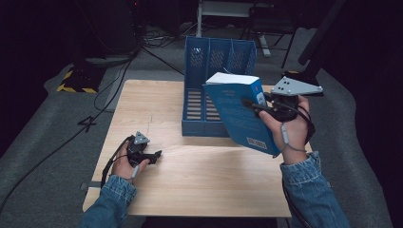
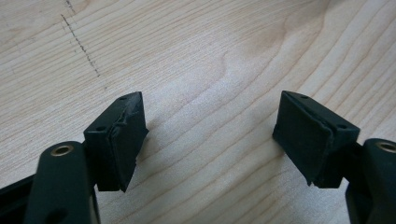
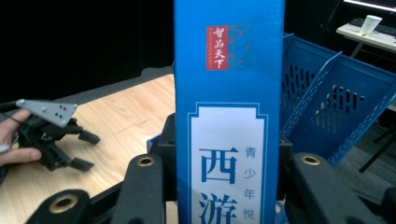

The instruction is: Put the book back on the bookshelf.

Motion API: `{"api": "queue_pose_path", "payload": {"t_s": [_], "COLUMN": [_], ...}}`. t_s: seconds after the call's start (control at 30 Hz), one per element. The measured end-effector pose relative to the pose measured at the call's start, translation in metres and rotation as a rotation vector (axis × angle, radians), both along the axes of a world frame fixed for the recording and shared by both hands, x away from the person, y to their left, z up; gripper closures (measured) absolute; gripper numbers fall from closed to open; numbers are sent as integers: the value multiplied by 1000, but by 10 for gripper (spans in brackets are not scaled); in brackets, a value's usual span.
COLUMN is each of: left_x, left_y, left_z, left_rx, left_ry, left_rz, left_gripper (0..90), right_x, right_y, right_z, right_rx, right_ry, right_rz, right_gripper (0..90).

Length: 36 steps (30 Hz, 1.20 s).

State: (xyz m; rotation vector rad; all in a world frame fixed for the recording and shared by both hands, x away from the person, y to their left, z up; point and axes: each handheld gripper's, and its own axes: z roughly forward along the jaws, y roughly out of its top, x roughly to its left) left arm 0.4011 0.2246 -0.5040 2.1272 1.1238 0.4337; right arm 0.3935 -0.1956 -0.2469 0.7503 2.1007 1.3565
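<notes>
Book: one, blue, thick, held up off the table in the right gripper, which is clamped on its spine. It hangs tilted in front of the rack, over the rack's open front end, its white page edge turned up and a barcode at its low corner. In the right gripper view the spine stands upright between the two black jaws, with a red stamp near the top and a white label with blue characters below.

Rack: one, blue plastic, standing on the far middle of the table. Dividers part it into three slots; what can be seen of them holds nothing, though the book hides part of the right side.

Grippers: two. The left gripper rests low on the near left of the table, well apart from book and rack, its jaws spread with only bare wood between the pads. A faint dotted line marks the wood beyond them.

Table: one, pale wood.
</notes>
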Motion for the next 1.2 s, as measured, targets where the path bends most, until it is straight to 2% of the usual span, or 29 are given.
{"api": "queue_pose_path", "payload": {"t_s": [0.2,0.47,0.67,0.87,1.2], "left_x": [1,1,1,1,2], "left_y": [0,-1,-1,-1,-1], "left_z": [0,0,0,0,0], "left_rx": [3,-4,-2,1,8], "left_ry": [0,5,5,4,3], "left_rz": [-8,-3,-4,-6,-9], "left_gripper": [237,222,219,219,219], "right_x": [14,36,52,68,93], "right_y": [-4,-11,-19,-24,-35], "right_z": [5,16,18,23,27], "right_rx": [43,77,148,155,199], "right_ry": [-17,-11,-16,-14,10], "right_rz": [-35,-85,-139,-182,-238], "right_gripper": [619,618,619,619,618]}}
